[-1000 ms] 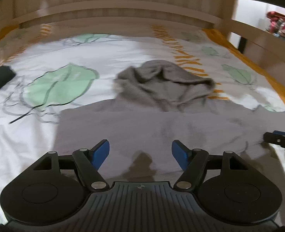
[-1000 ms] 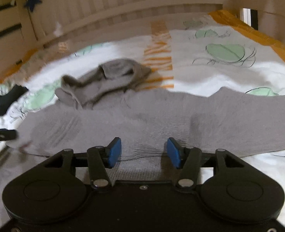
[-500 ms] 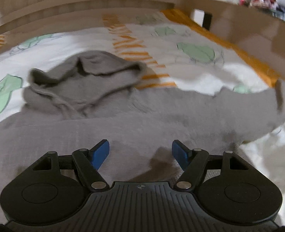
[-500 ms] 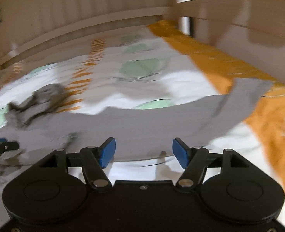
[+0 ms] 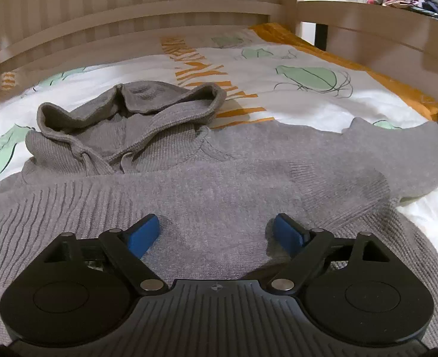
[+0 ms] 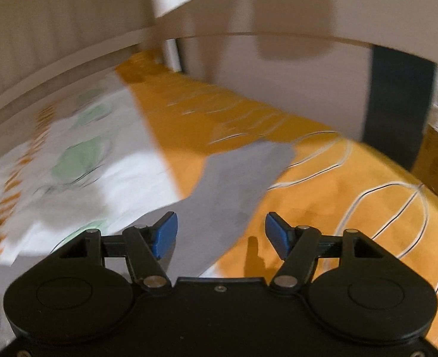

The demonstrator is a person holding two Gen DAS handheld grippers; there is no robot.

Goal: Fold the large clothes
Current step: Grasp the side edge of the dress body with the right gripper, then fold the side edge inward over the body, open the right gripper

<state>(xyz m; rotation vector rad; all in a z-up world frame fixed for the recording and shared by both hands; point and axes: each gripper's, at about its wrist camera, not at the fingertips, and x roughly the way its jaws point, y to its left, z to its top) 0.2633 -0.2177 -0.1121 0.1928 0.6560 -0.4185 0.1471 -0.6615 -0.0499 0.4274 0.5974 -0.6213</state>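
Plainly, grey knit hoodie (image 5: 213,184) lies spread flat.

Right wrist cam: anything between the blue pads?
Yes: the grey knit hoodie's sleeve runs between the right gripper's open pads, over orange bedding; neither pad presses it.

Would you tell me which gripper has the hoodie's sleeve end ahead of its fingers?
The right gripper: the grey sleeve end lies ahead on the orange border. The left gripper, fingers opening, faces the hoodie's body.
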